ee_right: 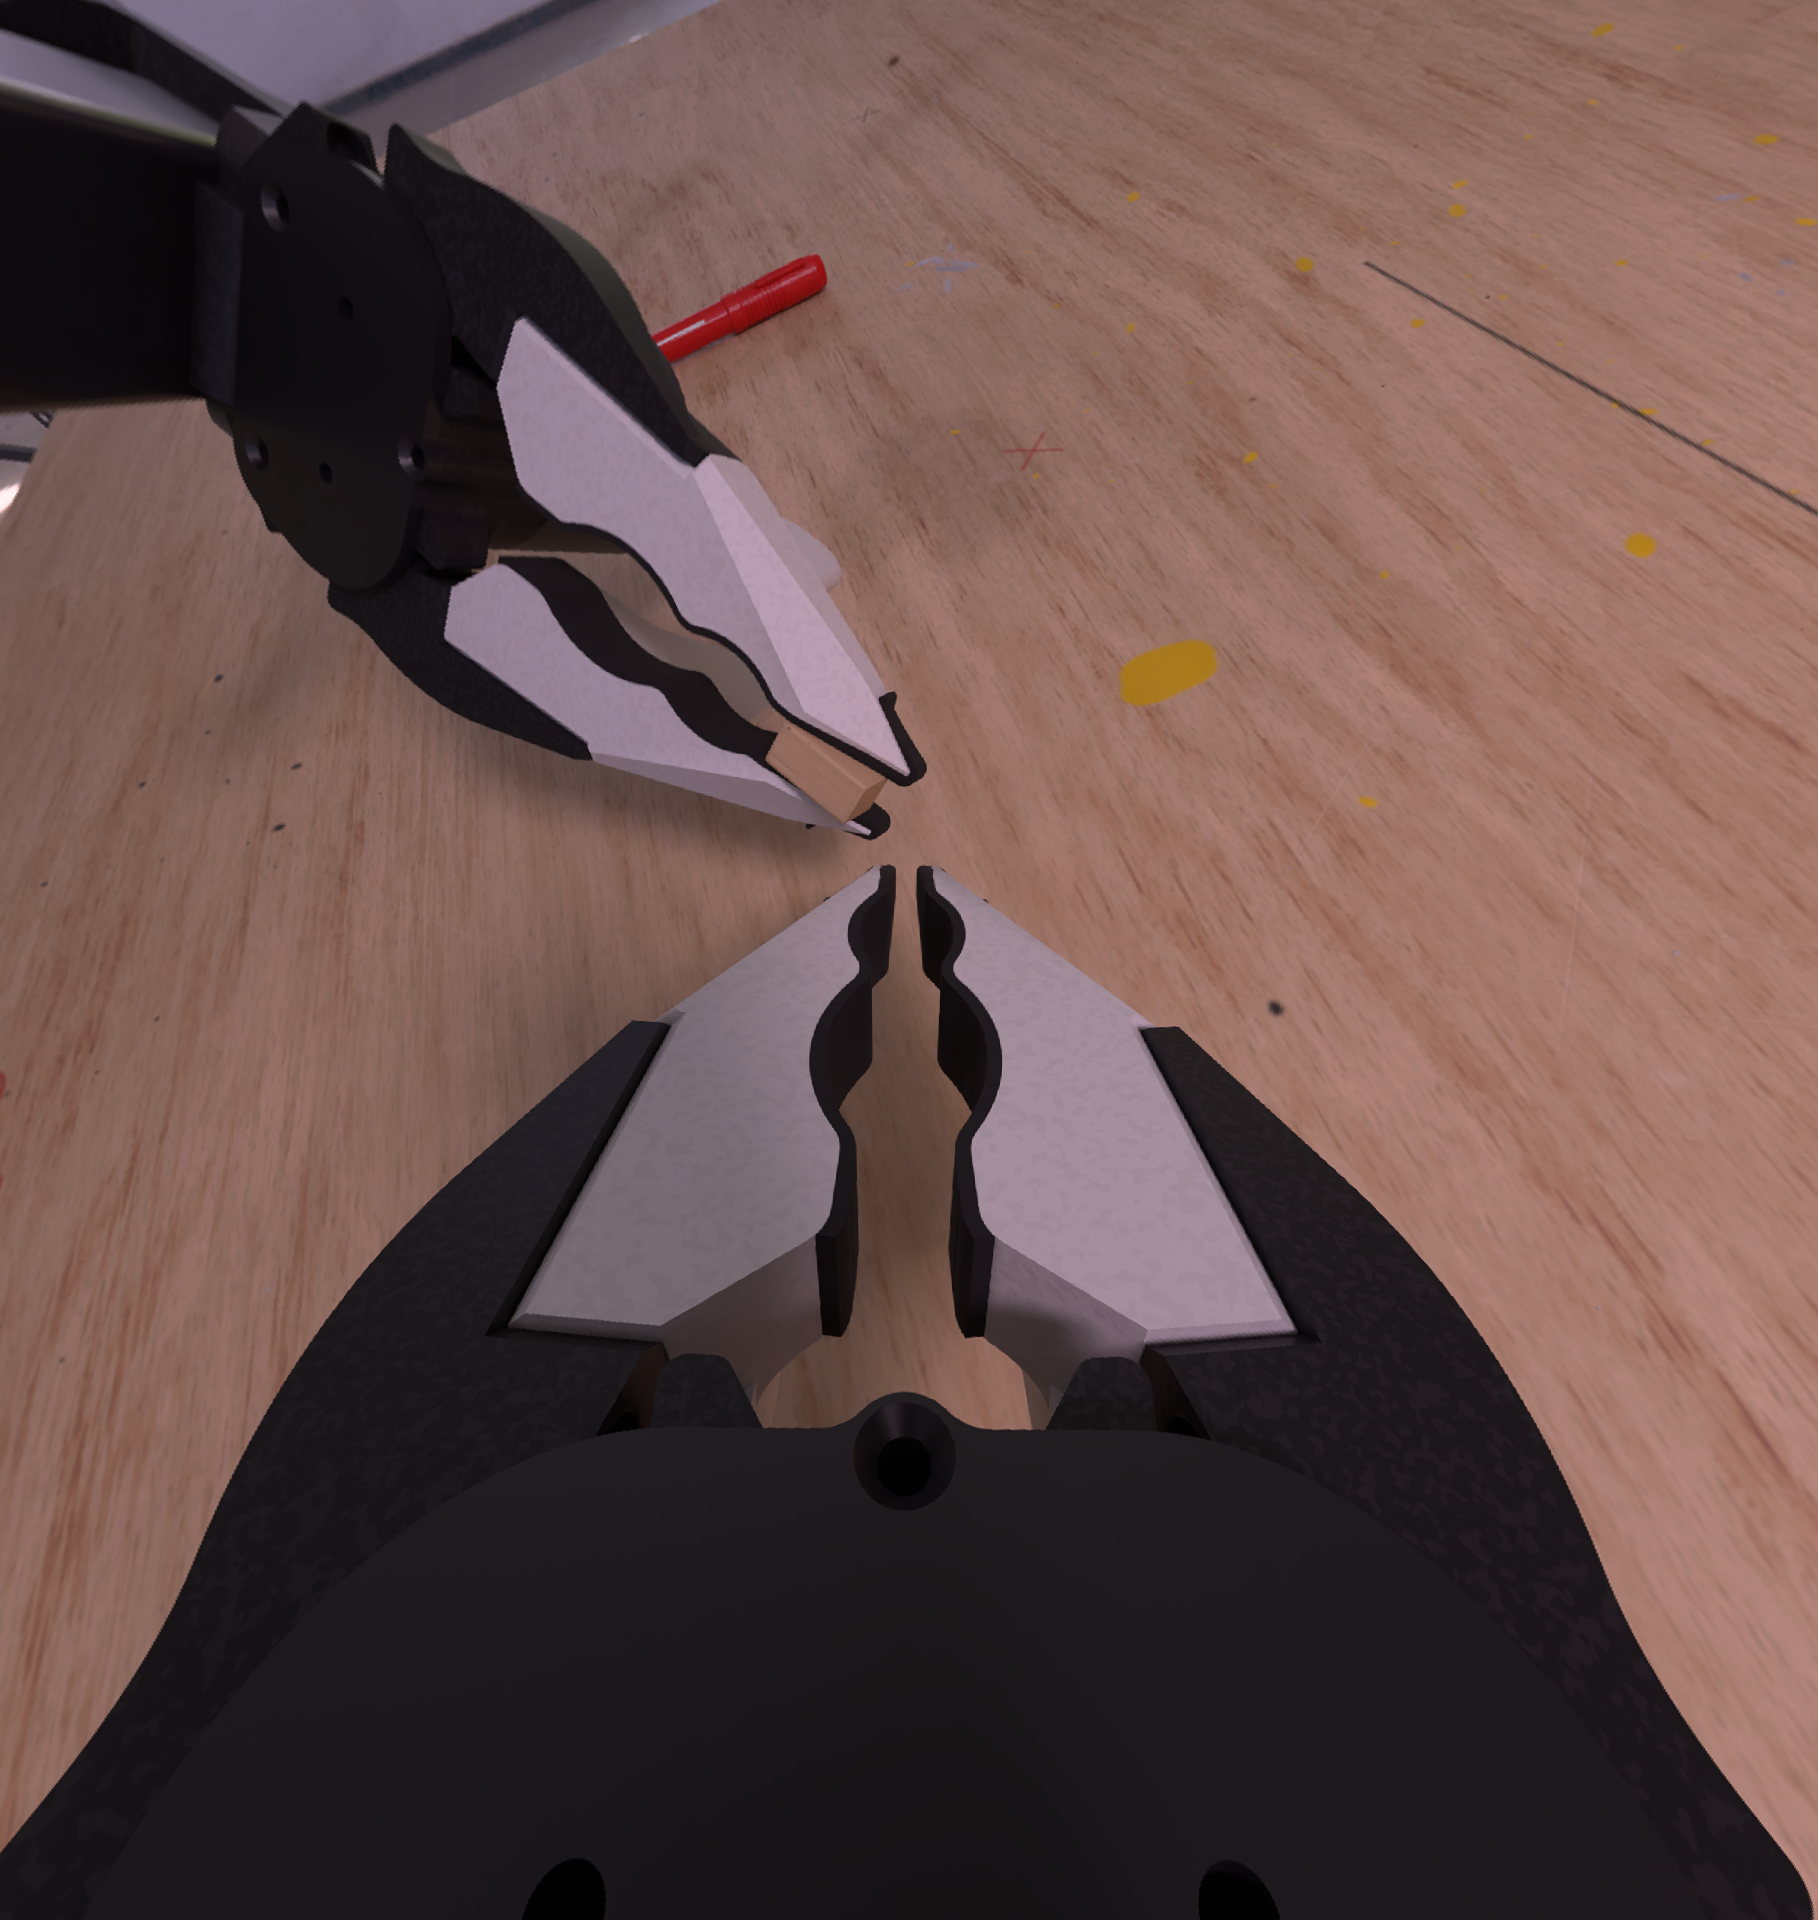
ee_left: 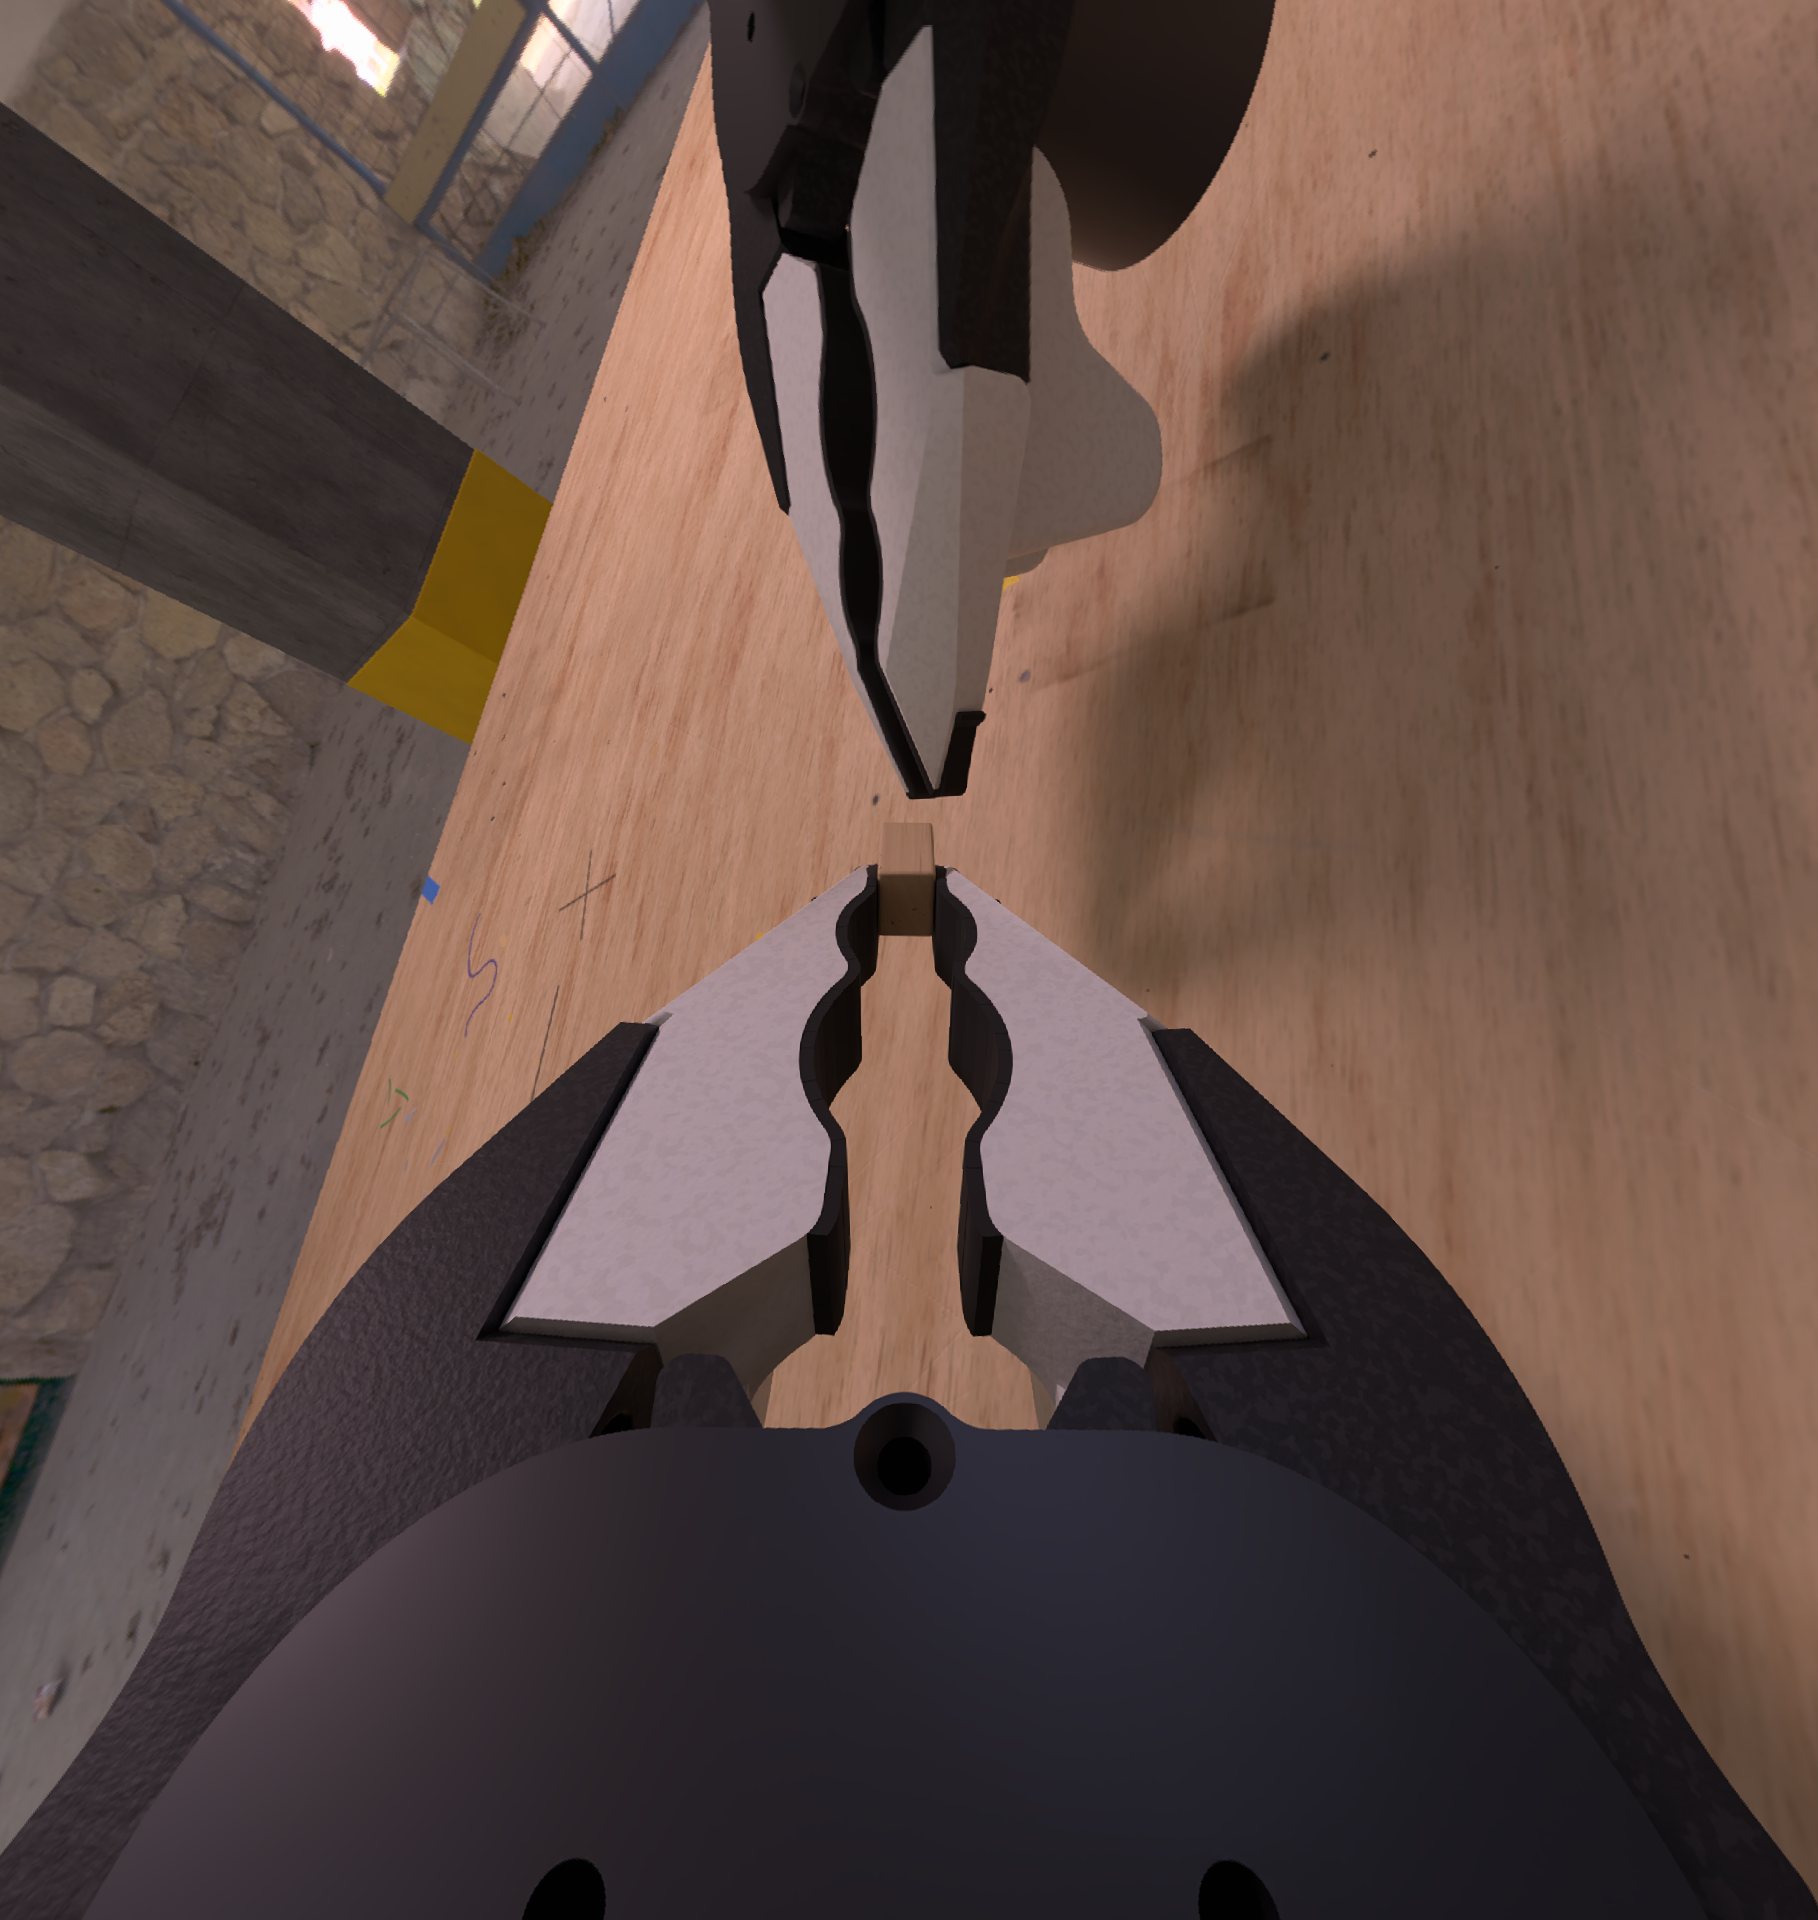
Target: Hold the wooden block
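Note:
A small pale wooden block [ee_left: 906, 883] is pinched between the fingertips of my left gripper [ee_left: 906, 894], above the wooden tabletop. The block also shows in the right wrist view [ee_right: 827, 781], gripped at the tips of the left gripper [ee_right: 869, 800]. My right gripper [ee_right: 906, 883] is shut and empty, with only a thin slit between its tips. It points at the block from a short way off and does not touch it. In the left wrist view the right gripper [ee_left: 931, 784] comes down from the top, its tip just beyond the block.
A red marker [ee_right: 749, 307] lies on the wooden table [ee_right: 1404, 935] behind the left gripper. Yellow paint spots [ee_right: 1167, 673] and pencil marks dot the board. The table's left edge [ee_left: 469, 779] drops to a stone floor with a grey beam.

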You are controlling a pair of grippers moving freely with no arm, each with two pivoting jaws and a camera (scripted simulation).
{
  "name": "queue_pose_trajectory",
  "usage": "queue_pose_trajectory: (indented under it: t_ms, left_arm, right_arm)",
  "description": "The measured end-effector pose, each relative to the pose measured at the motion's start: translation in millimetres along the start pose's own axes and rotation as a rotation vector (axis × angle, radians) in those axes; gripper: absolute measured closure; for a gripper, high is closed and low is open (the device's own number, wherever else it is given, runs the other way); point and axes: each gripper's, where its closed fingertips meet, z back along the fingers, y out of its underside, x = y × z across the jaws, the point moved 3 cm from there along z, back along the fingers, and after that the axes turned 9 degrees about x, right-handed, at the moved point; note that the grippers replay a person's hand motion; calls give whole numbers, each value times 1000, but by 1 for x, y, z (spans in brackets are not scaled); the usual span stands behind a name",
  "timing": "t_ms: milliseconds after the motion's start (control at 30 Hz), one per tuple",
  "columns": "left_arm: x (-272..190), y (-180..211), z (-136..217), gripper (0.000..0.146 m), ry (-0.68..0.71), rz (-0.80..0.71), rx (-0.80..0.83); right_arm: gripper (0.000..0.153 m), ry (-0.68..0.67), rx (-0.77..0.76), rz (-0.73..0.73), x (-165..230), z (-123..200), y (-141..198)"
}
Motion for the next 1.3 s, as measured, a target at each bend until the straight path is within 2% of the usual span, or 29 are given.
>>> queue_pose_trajectory:
  t_ms: [300, 467, 533, 600, 667, 767, 867, 933, 1067, 1200, 1300]
  left_arm:
    - [-1, -1, -1, 137, -71, -73, 9]
    - [-5, 0, -1, 137, -80, -103, 14]
    - [-7, -10, 3, 137, -70, -87, -63]
    - [-6, -5, -1, 137, -99, -127, -5]
    - [-4, 4, -2, 138, -29, -45, 24]
    - [10, -3, 8, 138, 128, 229, -127]
    - [18, -10, 18, 137, 182, 344, -232]
    - [19, -12, 21, 138, 147, 330, -249]
    - [20, -21, 27, 137, 65, 266, -278]
    - [25, -23, 31, 137, 92, 367, -331]
    - [30, -25, 38, 137, 161, 469, -428]
  right_arm:
    - [144, -5, -20, -38, -2, 0, -2]
    - [148, 31, 29, -34, -4, -4, 3]
    - [153, 63, 72, -34, -6, -7, 6]
    - [153, 51, 67, -45, -8, -6, 5]
    - [150, 58, 42, -48, -14, 1, 5]
    - [137, 70, -82, 171, -5, 17, -7]
    - [139, 133, -217, 313, 10, 25, -21]
    - [140, 75, -211, 280, 16, 21, -22]
    - [135, 49, -249, 268, 20, 21, -24]
    - [134, -154, -347, 147, 28, 30, -32]
    - [133, -202, -421, 113, 29, 37, -37]
